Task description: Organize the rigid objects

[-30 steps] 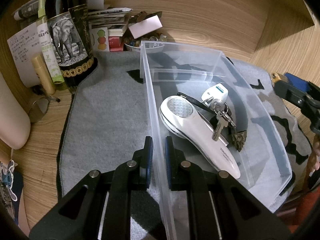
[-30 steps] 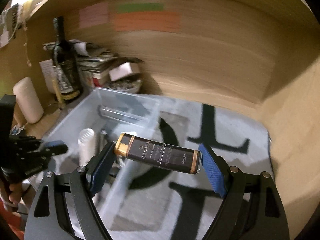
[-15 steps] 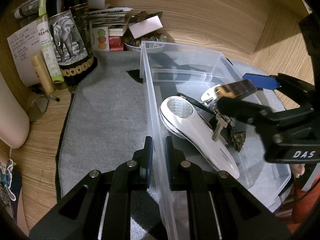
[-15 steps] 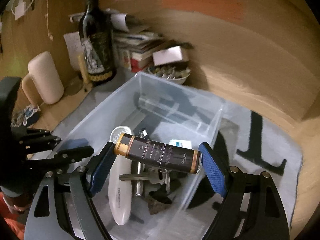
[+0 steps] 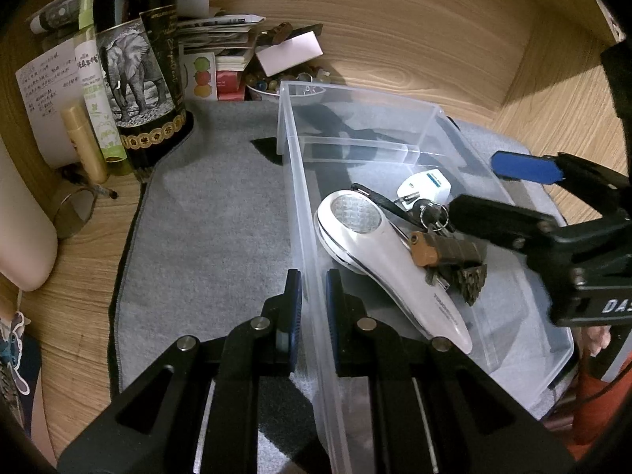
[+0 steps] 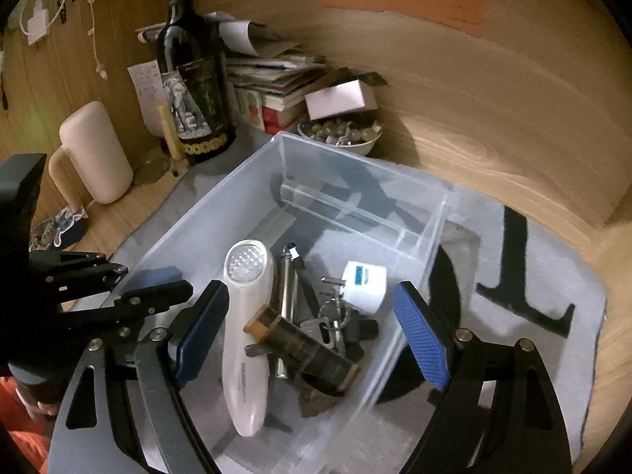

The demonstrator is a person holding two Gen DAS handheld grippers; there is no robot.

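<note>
The right tool (image 6: 312, 339) hangs over the clear plastic bin (image 6: 418, 237) with its blue pads spread wide and nothing between them. Below lies a dark tube with gold caps (image 6: 302, 349), slanted across a white handheld device (image 6: 247, 324) and a bunch of keys (image 6: 331, 316) — a small white block (image 6: 365, 286) sits just beyond. The left tool (image 6: 150, 284) reaches the bin's left wall. The bin stands on a grey mat (image 6: 533, 355) on the wooden bench (image 6: 493, 138) — a dark wine bottle (image 6: 193, 91) stands behind.

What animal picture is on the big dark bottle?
An elephant, on the bottle; clearest in the left wrist view.
</note>
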